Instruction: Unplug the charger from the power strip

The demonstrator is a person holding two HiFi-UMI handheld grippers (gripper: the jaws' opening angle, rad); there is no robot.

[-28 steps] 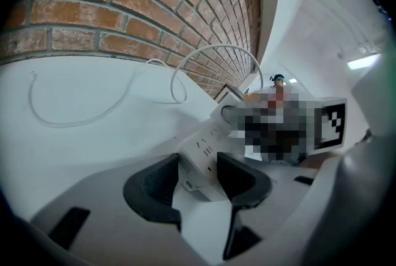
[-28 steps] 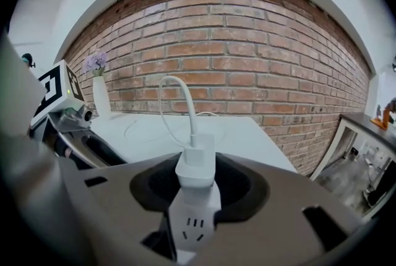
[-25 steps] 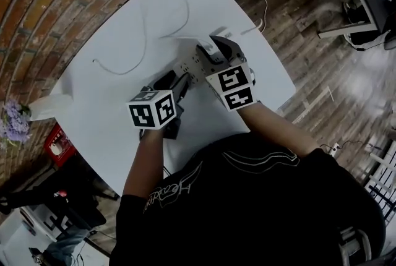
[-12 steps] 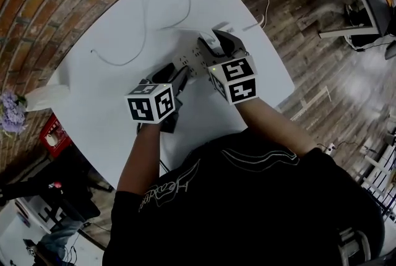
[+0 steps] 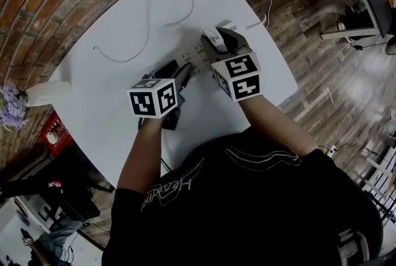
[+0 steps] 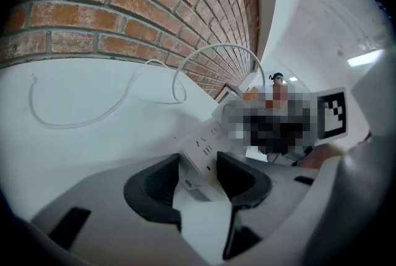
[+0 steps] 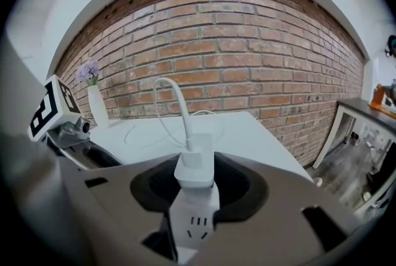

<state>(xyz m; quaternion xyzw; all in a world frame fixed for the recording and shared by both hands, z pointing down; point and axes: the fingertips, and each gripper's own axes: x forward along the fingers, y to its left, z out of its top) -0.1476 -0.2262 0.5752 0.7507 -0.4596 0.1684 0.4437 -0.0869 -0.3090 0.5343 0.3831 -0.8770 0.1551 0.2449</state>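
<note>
Plastic is filling both pairs of jaws. The left hand-held gripper [image 6: 201, 167] is clamping the near, 7 o'clock end of the power strip [image 6: 207, 144], its pads pressing on the strip's two long edges and pinning it to the white surface [image 5: 111, 82]. The right hand-held gripper [image 7: 195, 181] is coming in from 5 o'clock with its jaws part-way apart, the pads squeezing the flanks of the charger [image 7: 194, 163]. The charger is sitting plugged into the strip's far, 1 o'clock end.

The charger is looking like a small, stiff, smooth-sided block: light in itself, with the socket's hold on its prongs probably supplying all the resistance. Its flat sides, low near the strip, are seeming the right place to grip, since glossy plastic may be prone to slipping. The strip is likely light enough to lift with it unless held down.

The cable [image 7: 176, 104] is rising from the charger's top at 12 o'clock, thin and limp, a poor thing to pull. It is looping away toward the brick wall [image 7: 247, 54].
</note>
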